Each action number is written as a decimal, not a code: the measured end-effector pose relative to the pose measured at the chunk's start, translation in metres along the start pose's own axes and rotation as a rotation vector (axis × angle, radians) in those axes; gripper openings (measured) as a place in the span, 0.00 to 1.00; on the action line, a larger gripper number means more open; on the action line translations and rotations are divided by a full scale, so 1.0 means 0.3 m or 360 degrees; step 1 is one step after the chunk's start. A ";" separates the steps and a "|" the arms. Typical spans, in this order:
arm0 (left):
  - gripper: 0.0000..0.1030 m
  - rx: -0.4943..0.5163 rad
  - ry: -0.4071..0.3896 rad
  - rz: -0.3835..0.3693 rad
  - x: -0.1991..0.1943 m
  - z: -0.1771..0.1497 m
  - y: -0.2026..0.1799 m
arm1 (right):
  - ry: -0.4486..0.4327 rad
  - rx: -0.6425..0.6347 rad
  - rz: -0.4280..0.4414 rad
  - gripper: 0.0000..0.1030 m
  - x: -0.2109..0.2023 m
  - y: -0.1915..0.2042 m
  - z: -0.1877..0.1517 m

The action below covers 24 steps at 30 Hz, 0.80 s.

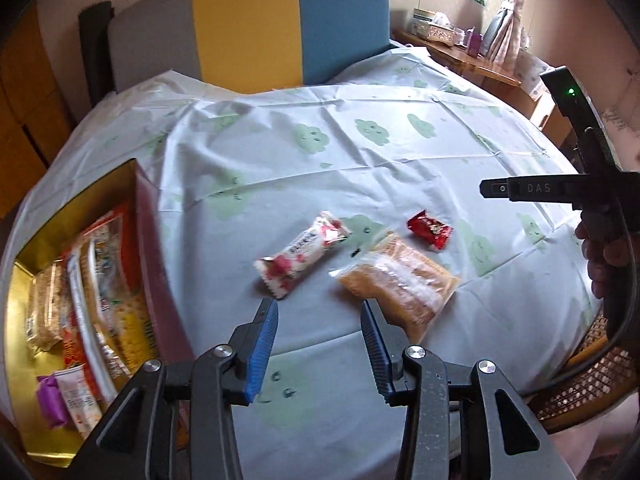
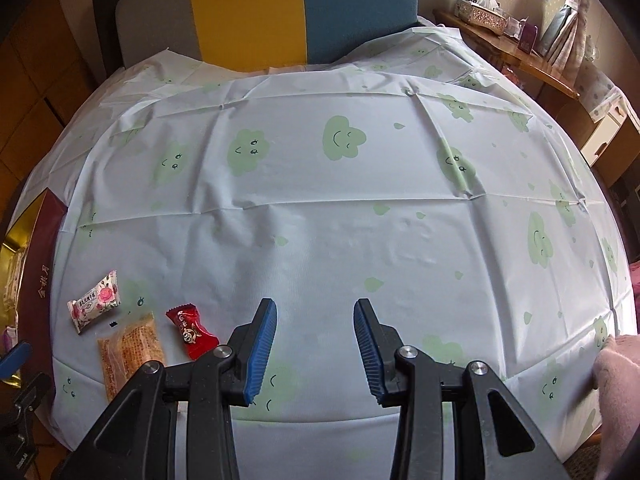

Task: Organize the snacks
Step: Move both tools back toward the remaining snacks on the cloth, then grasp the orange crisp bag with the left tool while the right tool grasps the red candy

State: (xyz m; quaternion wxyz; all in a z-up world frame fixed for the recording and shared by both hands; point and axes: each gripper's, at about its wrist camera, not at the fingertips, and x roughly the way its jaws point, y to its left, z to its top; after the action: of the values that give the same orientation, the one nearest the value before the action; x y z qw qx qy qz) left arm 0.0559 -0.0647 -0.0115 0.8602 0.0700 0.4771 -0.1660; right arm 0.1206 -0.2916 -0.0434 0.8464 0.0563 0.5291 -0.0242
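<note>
Three snacks lie loose on the tablecloth: a white and pink wrapped bar (image 1: 303, 258) (image 2: 94, 301), a clear pack of golden crackers (image 1: 400, 280) (image 2: 130, 350), and a small red candy packet (image 1: 429, 229) (image 2: 192, 332). My left gripper (image 1: 318, 312) is open and empty, hovering just short of the bar and the cracker pack. My right gripper (image 2: 316, 312) is open and empty over bare cloth, to the right of the snacks. A gold-lined box (image 1: 24, 276) at the left holds several snack packs.
The table carries a pale cloth with green cloud prints (image 2: 344, 138). A grey, yellow and blue chair back (image 1: 248, 24) stands behind it. A wooden shelf with a tissue box (image 2: 480, 6) sits at the back right. A wicker chair edge (image 1: 592, 376) is at the right.
</note>
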 end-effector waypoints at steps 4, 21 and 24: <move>0.43 -0.0018 0.0055 -0.0049 0.038 0.009 -0.026 | 0.0002 0.0000 0.0001 0.39 -0.001 0.000 0.001; 0.64 -0.0342 0.0303 -0.0283 0.174 0.074 -0.062 | -0.0006 0.0008 -0.0005 0.39 -0.014 -0.001 0.000; 0.65 -0.0397 0.0352 -0.0300 0.202 0.095 -0.074 | -0.0009 0.0014 0.0003 0.39 -0.014 -0.004 0.000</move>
State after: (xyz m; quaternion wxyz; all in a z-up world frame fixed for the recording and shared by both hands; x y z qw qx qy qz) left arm 0.1007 -0.1067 -0.0466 0.7851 -0.0643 0.5900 -0.1769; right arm 0.1186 -0.2930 -0.0396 0.8475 0.0605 0.5266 -0.0259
